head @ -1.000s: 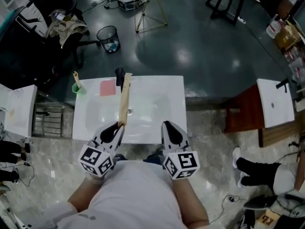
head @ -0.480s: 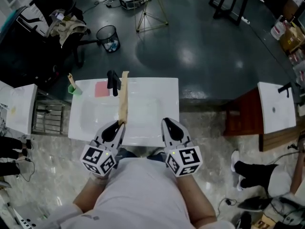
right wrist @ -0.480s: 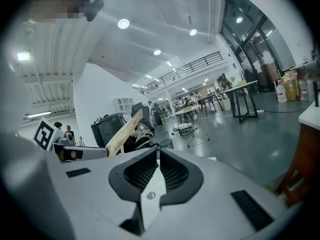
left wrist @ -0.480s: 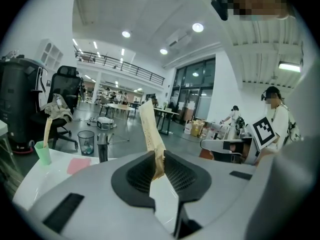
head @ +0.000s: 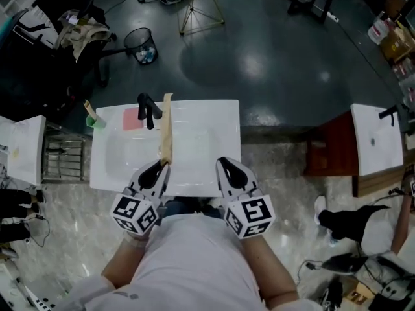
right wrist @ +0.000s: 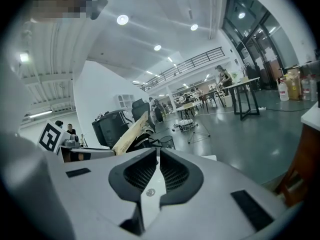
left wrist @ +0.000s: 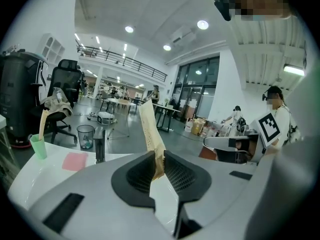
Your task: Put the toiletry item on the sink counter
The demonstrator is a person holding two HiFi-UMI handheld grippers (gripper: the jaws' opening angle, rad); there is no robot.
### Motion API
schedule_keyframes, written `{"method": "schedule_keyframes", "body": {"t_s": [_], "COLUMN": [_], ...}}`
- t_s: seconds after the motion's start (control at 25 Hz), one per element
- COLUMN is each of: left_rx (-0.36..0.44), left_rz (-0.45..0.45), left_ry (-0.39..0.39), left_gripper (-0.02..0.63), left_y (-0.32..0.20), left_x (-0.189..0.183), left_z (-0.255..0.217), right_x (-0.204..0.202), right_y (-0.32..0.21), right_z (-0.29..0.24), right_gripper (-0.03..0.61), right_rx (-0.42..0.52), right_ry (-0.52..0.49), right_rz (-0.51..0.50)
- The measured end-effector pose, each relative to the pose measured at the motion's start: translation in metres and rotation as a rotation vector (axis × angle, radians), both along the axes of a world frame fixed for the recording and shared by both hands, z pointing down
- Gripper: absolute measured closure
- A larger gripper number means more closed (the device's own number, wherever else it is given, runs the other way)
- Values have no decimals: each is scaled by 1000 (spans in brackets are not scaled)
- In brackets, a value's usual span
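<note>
White sink counter (head: 220, 149), dark glossy floor (head: 279, 63)

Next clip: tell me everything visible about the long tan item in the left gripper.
The tan item is a long, narrow, flat strip that looks like a paper sleeve, with faint small dots on its face. The left gripper pinches its near end between both jaws. It rises tilted away from the gripper over the white sink, its far end just right of the black faucet. Nothing else appears to touch it.
</note>
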State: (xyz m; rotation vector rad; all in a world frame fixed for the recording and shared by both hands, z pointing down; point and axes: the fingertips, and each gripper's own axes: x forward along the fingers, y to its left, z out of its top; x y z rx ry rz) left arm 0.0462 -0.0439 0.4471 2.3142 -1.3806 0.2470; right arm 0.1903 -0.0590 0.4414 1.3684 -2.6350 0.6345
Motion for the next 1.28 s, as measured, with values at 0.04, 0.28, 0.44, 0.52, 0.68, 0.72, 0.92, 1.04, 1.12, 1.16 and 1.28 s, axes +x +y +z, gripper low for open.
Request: {"method": "schedule_keyframes", "body": {"t_s": [0.04, 0.28, 0.44, 0.52, 0.68, 0.72, 0.92, 1.04, 1.12, 1.16, 1.28], "left_rx": [-5, -27, -36, -42, -59, -63, -87, -105, -118, -124, -141], "left_rz": [5, 57, 92, 107, 132, 139, 161, 156, 151, 149, 145], "left_ry": [3, 13, 23, 27, 42, 47, 55, 70, 78, 79, 76], "left_gripper": [550, 549, 549, 550, 550, 549, 549, 549, 549, 549, 549], "left_y": [-2, -23, -41, -51, -68, -72, -87, -95, -101, -104, -112], "left_x": [0, 4, 0, -2, -7, -7, -15, -16, -16, -16, -18], "left_z": [2, 11, 21, 27, 40, 44, 76, 92, 101, 106, 123], "right_x": [-1, -6, -15, -18, -27, -29, -41, -41, -41, -42, -47], "right_y": [0, -9, -18, -24, -31, -33, -38, -39, -39, -39, -40], "right_z": [1, 1, 4, 3, 3, 3, 13, 18, 21, 23, 27], "right_gripper": [546, 546, 546, 546, 546, 546, 546, 546, 546, 546, 546], "right_rx": [-4, -33, -49, -54, -62, -68, -102, -116, -130, -138, -156], "right_ry": [3, 16, 31, 37, 54, 55, 55, 65, 82, 91, 113], "right_rz": [1, 31, 59, 78, 99, 104, 135, 157, 167, 171, 180]}}
